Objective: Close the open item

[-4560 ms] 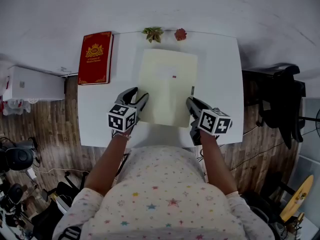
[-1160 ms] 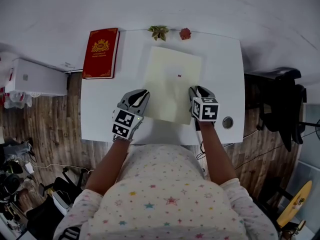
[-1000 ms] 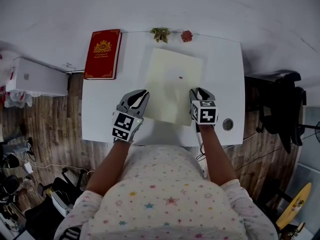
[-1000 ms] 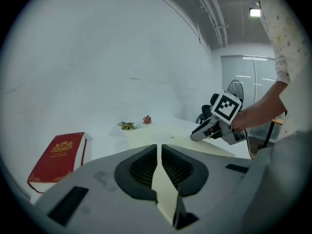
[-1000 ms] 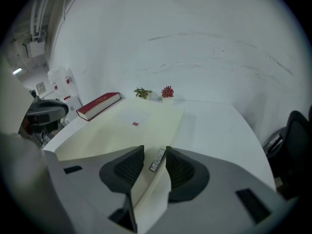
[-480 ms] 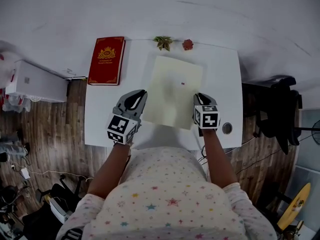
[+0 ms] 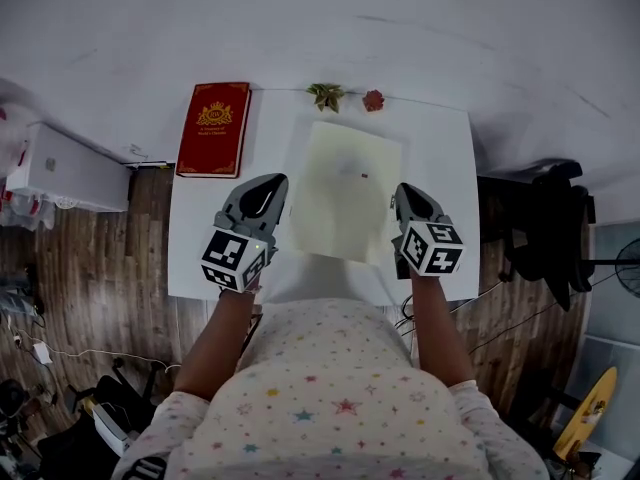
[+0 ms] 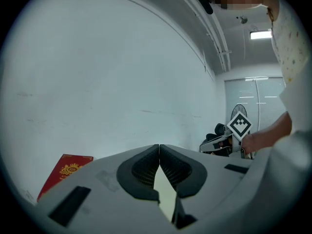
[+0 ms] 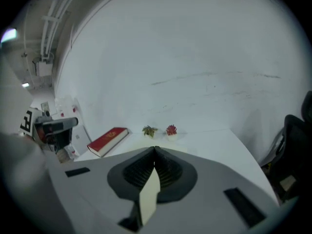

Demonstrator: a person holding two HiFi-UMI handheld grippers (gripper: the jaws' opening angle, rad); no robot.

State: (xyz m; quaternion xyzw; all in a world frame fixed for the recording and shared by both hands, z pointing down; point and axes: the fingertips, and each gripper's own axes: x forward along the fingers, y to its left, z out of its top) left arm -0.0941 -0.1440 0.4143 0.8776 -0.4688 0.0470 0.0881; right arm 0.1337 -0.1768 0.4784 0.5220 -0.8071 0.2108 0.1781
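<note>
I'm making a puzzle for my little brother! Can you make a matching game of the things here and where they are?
Things: 1 red hardcover book with gold crest; 2 pale yellow paper folder; 3 small green leafy plant; 4 small red flower.
Places: A far edge, nearer the book; B pinched by left gripper and right gripper; C far left corner of the white table; D far edge, farther from the book.
Pairs: 1-C, 2-B, 3-A, 4-D.

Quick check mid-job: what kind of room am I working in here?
Probably an office or lab workroom: a white desk with a red book and cream folder, a black office chair beside it, and cables and gear strewn over the wood floor.
</note>
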